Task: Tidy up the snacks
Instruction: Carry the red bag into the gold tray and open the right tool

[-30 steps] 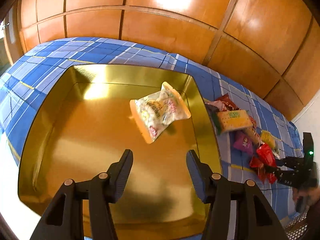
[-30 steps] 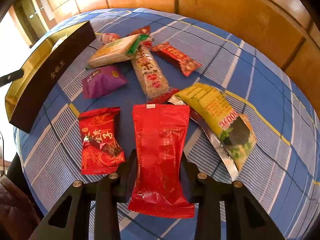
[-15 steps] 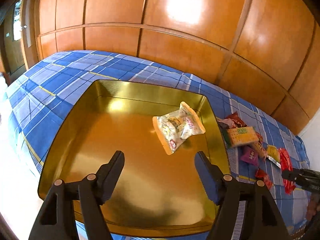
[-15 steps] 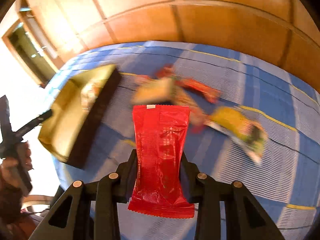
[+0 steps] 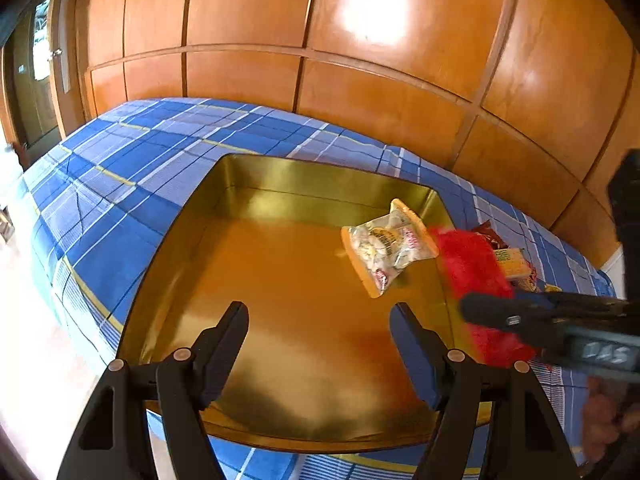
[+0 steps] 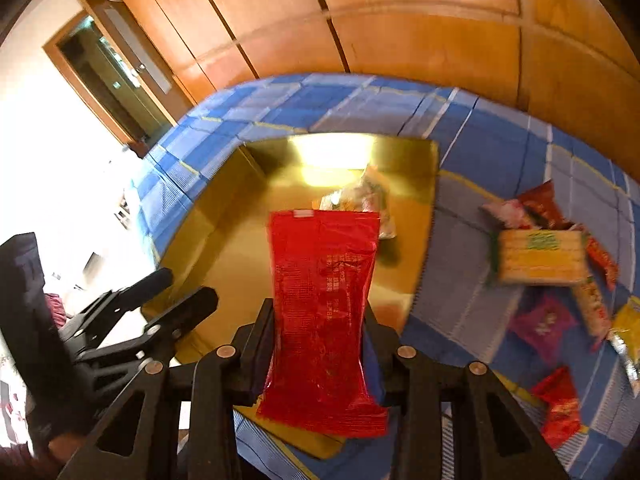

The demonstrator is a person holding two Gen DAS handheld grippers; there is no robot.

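Transfer step: right gripper [image 6: 320, 344], jaws beginning to open, pinches the red packet [image 6: 324, 312] above the gold tin [image 5: 248, 296]. Left gripper [image 5: 320, 344] hangs wide, empty. Next: lower, release beside the clear packet [image 5: 388, 254].

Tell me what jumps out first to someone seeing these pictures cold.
The bright red snack packet dominates, held upright in the right claw, whose jaws are opening, above the near edge of the gold tray. That shiny tray sits on a blue plaid cloth with one pale snack bag in its far right corner. The left claw hangs open and empty above it.
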